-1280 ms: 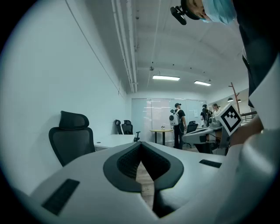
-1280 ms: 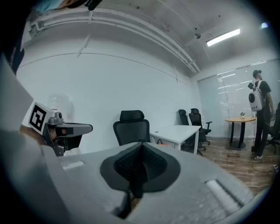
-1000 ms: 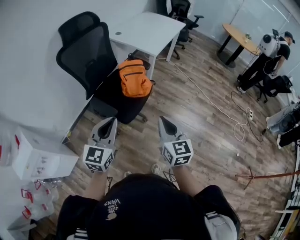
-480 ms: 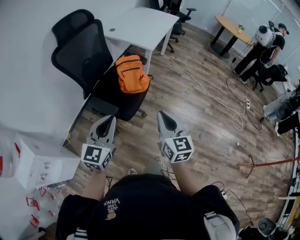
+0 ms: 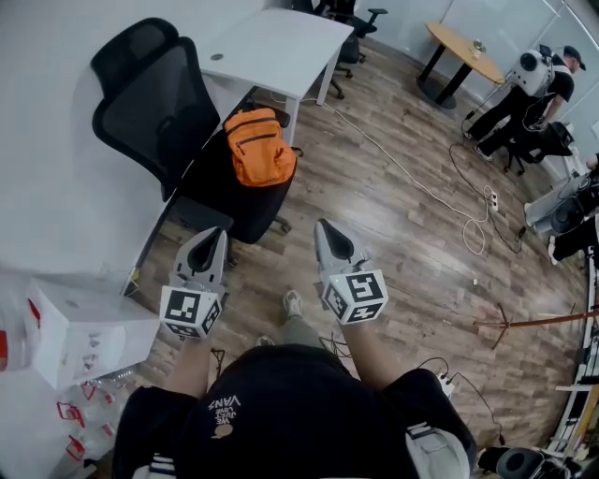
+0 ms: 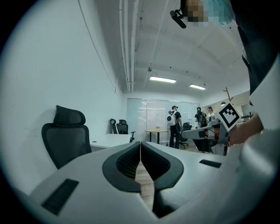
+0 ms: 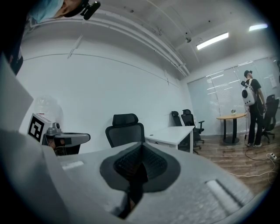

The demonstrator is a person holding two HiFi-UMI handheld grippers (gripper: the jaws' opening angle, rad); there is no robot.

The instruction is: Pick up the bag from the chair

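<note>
An orange backpack sits on the seat of a black office chair beside a white desk. Both grippers are held low in front of the person, a good way short of the chair. The left gripper is shut with nothing in it, its tips meeting in the left gripper view. The right gripper is shut and empty too, jaws closed together in the right gripper view. The bag is hidden behind the jaws in both gripper views; only the chair back shows.
A white box lies at the lower left by the wall. A white cable runs across the wooden floor. A round wooden table and a person with a backpack stand far right. More black chairs are behind the desk.
The view has shifted as the person steps forward: a foot now shows between the grippers. Chair and bag sit slightly lower-left in view. Both grippers stay shut.
</note>
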